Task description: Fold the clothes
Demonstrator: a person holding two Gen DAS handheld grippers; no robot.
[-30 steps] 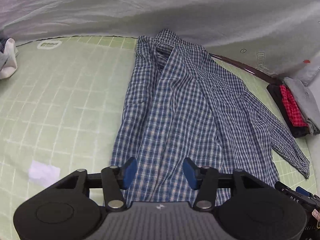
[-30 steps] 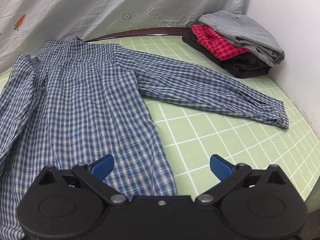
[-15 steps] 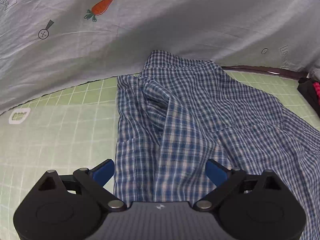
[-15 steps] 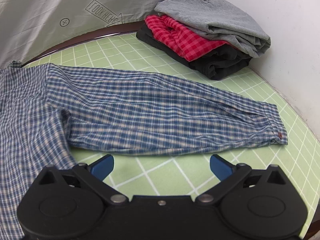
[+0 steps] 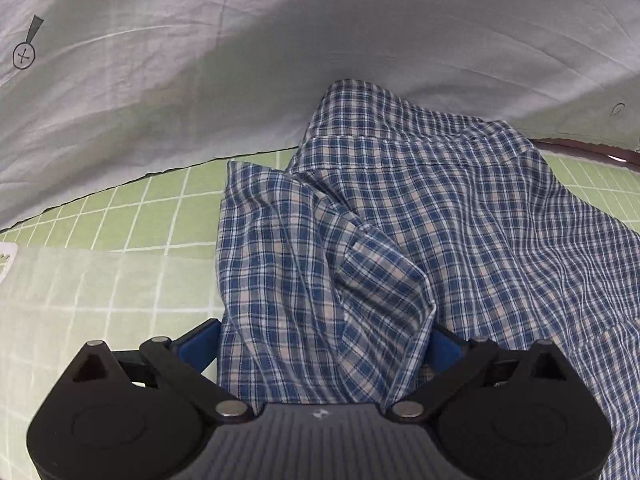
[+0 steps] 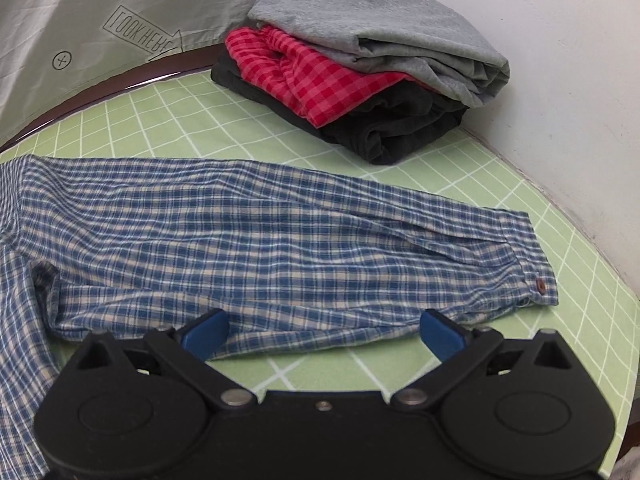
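A blue and white checked shirt (image 5: 420,208) lies on the green grid mat (image 5: 100,280), collar (image 5: 360,120) at the far end. My left gripper (image 5: 320,344) is low over the shirt's left shoulder. Its jaws are opening and stand wide, with a bunched fold of the shirt lying between the blue fingers (image 5: 200,340). In the right wrist view the shirt's sleeve (image 6: 280,240) stretches across the mat (image 6: 500,360) to its buttoned cuff (image 6: 528,264). My right gripper (image 6: 324,334) stands open just above the sleeve's near edge, not pressing on it.
A stack of folded clothes (image 6: 360,68), grey on red check on black, sits at the far right against a white wall (image 6: 560,60). A grey sheet with carrot prints (image 5: 240,60) hangs behind the mat. A dark brown rim (image 6: 100,88) borders the mat.
My left gripper moved up the shirt to the shoulder, sank lower, and its jaws spread wide around the fold. My right gripper shifted along the sleeve toward the cuff and came lower.
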